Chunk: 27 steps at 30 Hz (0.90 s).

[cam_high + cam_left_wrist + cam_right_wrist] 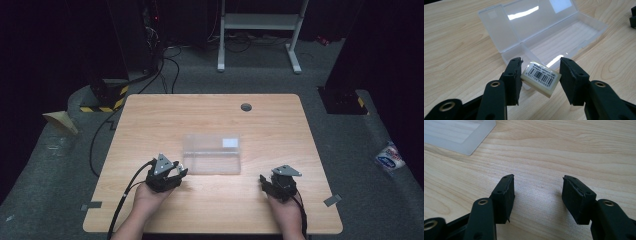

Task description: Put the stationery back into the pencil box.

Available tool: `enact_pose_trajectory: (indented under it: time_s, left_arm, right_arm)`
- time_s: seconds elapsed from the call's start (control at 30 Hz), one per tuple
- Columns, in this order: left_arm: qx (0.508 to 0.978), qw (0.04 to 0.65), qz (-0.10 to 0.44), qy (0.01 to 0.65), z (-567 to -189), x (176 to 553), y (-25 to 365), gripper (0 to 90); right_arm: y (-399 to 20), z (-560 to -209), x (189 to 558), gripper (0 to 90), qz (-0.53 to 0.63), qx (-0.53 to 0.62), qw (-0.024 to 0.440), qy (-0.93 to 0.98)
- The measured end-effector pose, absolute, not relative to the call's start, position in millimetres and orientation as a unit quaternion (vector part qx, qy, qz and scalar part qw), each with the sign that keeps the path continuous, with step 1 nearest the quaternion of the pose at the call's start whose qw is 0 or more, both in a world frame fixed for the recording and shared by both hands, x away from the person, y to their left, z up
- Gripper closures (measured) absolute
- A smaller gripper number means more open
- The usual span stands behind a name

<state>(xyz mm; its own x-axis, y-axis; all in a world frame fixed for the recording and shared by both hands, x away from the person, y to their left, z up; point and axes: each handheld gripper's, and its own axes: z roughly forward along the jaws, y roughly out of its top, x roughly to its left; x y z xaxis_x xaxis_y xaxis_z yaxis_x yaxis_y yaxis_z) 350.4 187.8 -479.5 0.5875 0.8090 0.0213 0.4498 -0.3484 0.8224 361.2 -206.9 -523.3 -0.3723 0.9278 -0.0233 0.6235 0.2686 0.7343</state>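
Observation:
A small cream eraser (541,78) with a barcode label hangs tilted between the jaws of my left gripper (541,62), which is shut on it, just above the table. Right behind it lies a clear plastic pencil case (554,37), open, with its lid folded back and nothing inside. In the high view the left gripper (176,173) is at the near left corner of the case (212,152). My right gripper (266,183) rests to the right of the case, open with only bare wood between its jaws (537,180). A corner of the case (461,135) shows at the upper left.
The wooden table (150,120) has a round cable hole (246,107) near its far edge. Cables trail from both grippers toward the near edge. On the floor beyond stand a white frame (260,22) and black equipment with loose cables.

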Motion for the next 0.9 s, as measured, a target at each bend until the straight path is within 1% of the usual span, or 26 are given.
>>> enact_pose_trajectory:
  time_s: [0.3,0.53,0.7,0.9]
  left_arm:
    - [0.799,0.394,0.214,0.401,-478.7,370.6,181.1,53.1]
    - [0.799,0.393,0.216,0.4,-475.7,379.2,180.5,53.1]
    - [0.803,0.378,0.217,0.407,-478.0,384.4,181.2,53.1]
    - [0.812,0.373,0.212,0.396,-482.5,390.7,175.2,53.0]
  right_arm:
    - [-207.1,-523.5,360.7,43.1,0.328,0.507,0.233,0.762]
    - [-207.4,-523.3,361.1,42.7,0.328,0.506,0.231,0.764]
    - [-207.3,-523.4,361.4,42.3,0.328,0.506,0.229,0.764]
    - [-207.6,-523.4,361.7,42.1,0.328,0.504,0.23,0.766]
